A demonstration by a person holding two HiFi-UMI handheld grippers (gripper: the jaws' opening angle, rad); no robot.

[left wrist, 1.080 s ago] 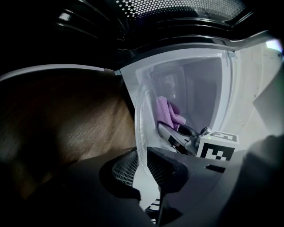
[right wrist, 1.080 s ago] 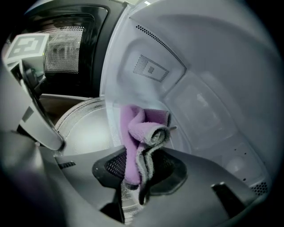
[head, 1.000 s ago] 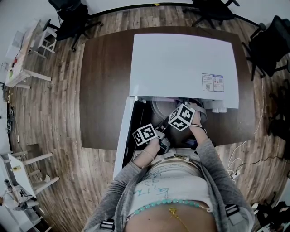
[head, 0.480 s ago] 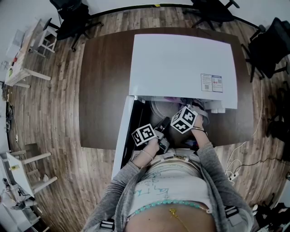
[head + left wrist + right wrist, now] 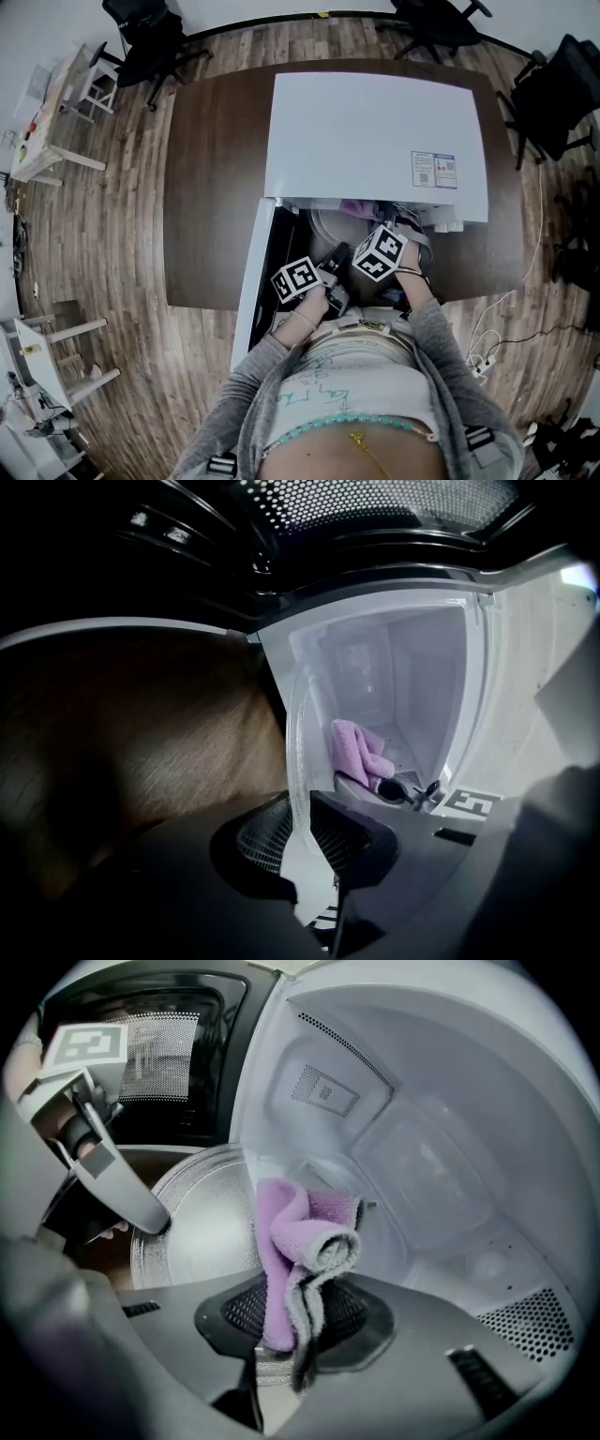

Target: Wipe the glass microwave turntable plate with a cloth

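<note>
Jaws clamp the plate (image 5: pixel 296 747) rim and the cloth (image 5: pixel 284 1241).

Clear round glass turntable plate (image 5: pixel 202 1222) stands up on edge at the mouth of the white microwave (image 5: pixel 375 141), rim pinched in left tongs (image 5: pixel 302 829). Folded lilac-and-grey microfibre cloth (image 5: pixel 298 1241) clamped in right tongs (image 5: pixel 289 1326), by plate's right edge; contact unclear.

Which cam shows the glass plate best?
Right gripper view: the plate faces the camera, most of its disc visible behind the cloth. Left gripper view shows it only edge-on, clamped in the left gripper. Head view catches just a sliver of rim under the microwave.
</note>
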